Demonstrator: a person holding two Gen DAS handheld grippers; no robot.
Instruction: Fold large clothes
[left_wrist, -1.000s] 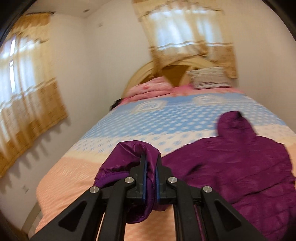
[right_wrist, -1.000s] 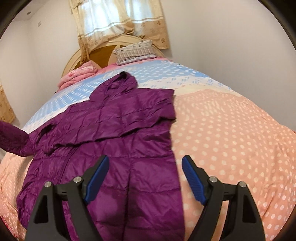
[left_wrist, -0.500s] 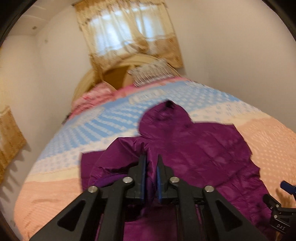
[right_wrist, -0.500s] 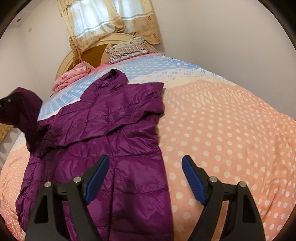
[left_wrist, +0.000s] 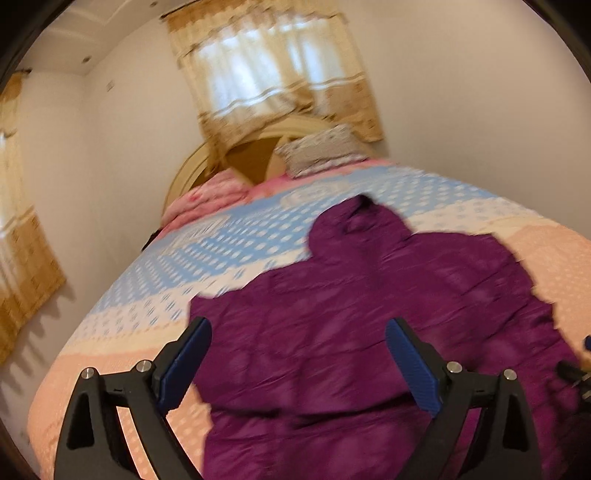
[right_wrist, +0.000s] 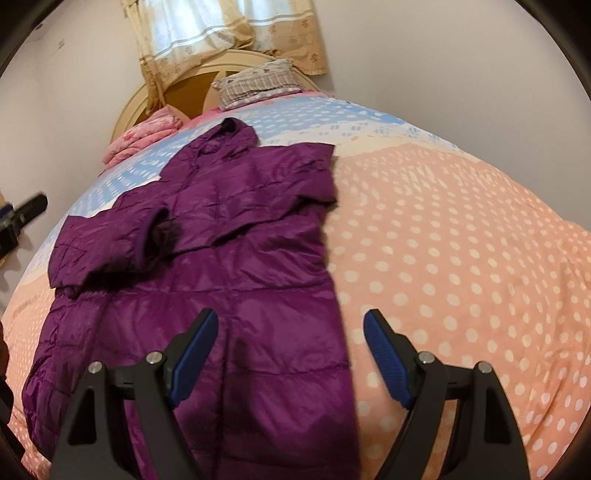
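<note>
Left gripper jaws opening, nothing between; right gripper apart; purple jacket; no writing legible.

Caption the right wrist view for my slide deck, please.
Open right gripper hovers over a purple hooded jacket, sleeves folded in, on a polka-dot bedspread.

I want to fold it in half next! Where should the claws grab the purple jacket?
Probably at the bottom hem of the jacket, one claw at each corner, coming in low from the foot of the bed. Both sleeves already lie folded across the chest, so the body is a long flat strip with its hem nearest. The right claw stands open above the hem's right corner. The left claw is opening, holding nothing.
</note>
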